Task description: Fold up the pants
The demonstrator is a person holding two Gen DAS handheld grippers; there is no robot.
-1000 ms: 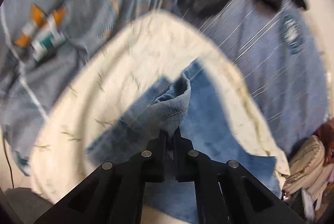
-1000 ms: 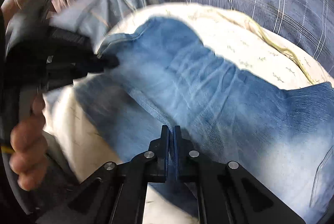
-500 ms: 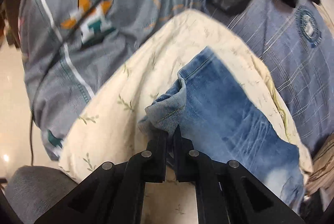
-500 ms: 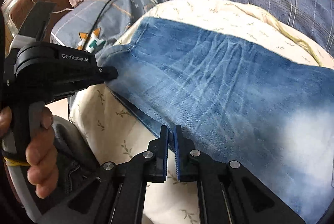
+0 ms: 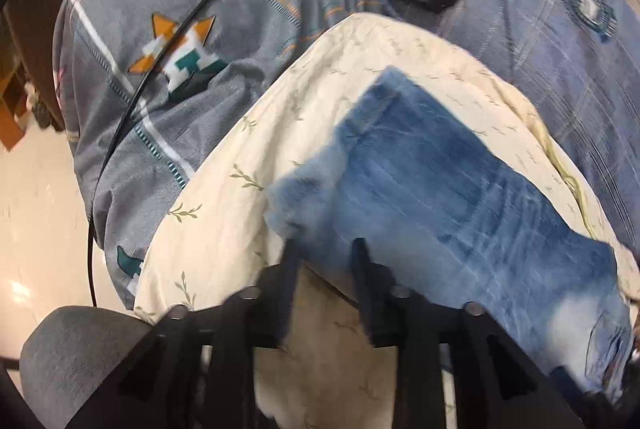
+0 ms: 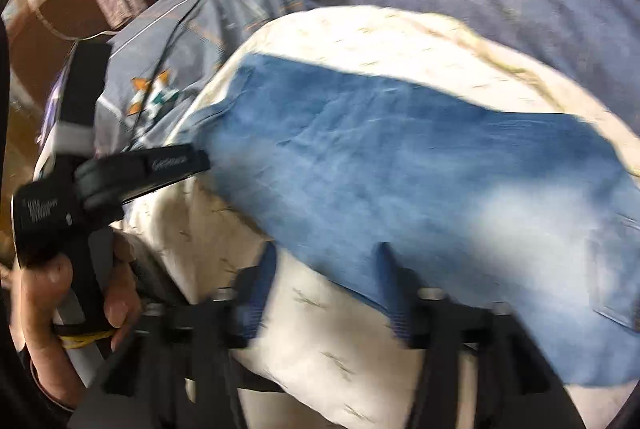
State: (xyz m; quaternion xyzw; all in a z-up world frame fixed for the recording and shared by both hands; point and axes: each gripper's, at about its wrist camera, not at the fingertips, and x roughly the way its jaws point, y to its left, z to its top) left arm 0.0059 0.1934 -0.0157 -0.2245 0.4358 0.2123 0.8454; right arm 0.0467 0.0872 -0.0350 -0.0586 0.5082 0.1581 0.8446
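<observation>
Both grippers read open on my feeds: left gripper [image 5: 324, 249] fingers apart, right gripper [image 6: 326, 253] fingers apart, nothing clamped. The jeans [image 5: 460, 197] lie spread flat on the cream leaf-print quilt [image 5: 224, 213], their near edge just ahead of both sets of fingertips. Frames are motion-blurred, so I cannot tell whether the tips touch the denim edge or sit just beside it.

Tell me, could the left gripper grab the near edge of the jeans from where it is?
Probably yes. The left gripper is open, its fingers right at the near edge of the jeans, which lie flat on the cream sheet. Nothing sits between them.
</observation>
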